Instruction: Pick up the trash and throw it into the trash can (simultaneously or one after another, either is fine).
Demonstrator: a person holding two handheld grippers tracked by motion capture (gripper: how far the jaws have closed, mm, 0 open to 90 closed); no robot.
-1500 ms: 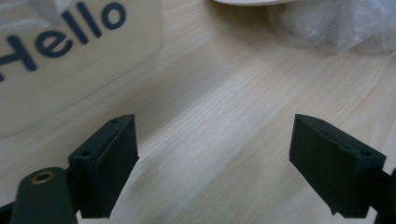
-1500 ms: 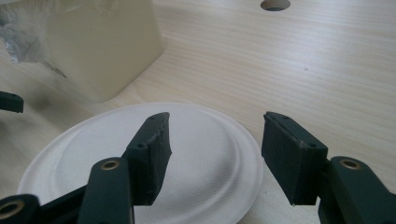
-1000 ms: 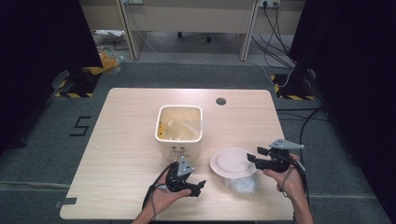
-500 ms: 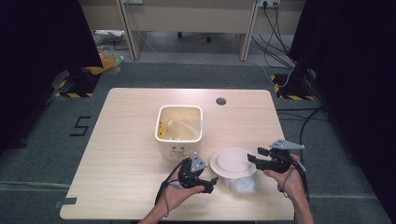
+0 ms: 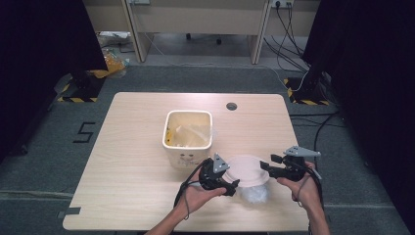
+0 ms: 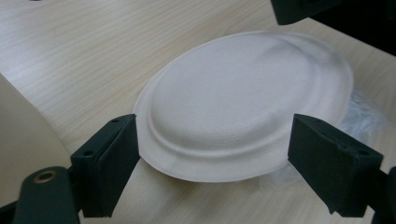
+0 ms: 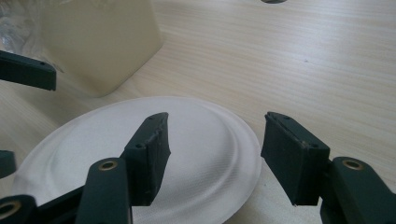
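A white paper plate (image 5: 246,170) lies upside down on the table's front right, over a crumpled clear plastic bag (image 5: 255,195). My left gripper (image 5: 233,186) is at the plate's near left rim. In the left gripper view its jaws stand wide on either side of the plate (image 6: 243,102), and my left gripper (image 6: 215,140) is open. My right gripper (image 5: 267,166) is at the plate's right rim. In the right gripper view one jaw hangs over the plate (image 7: 201,154) and the other is past its edge, so my right gripper (image 7: 217,128) is open.
A cream bin (image 5: 188,157) with paper scraps inside stands just behind the plate's left side. A round cable hole (image 5: 231,106) sits near the table's far edge. Bare wood stretches to the left of the bin. The front table edge is close under both hands.
My left gripper has moved right and slightly up, from the front middle of the table to the plate's left rim. The right gripper and the plate have stayed put.
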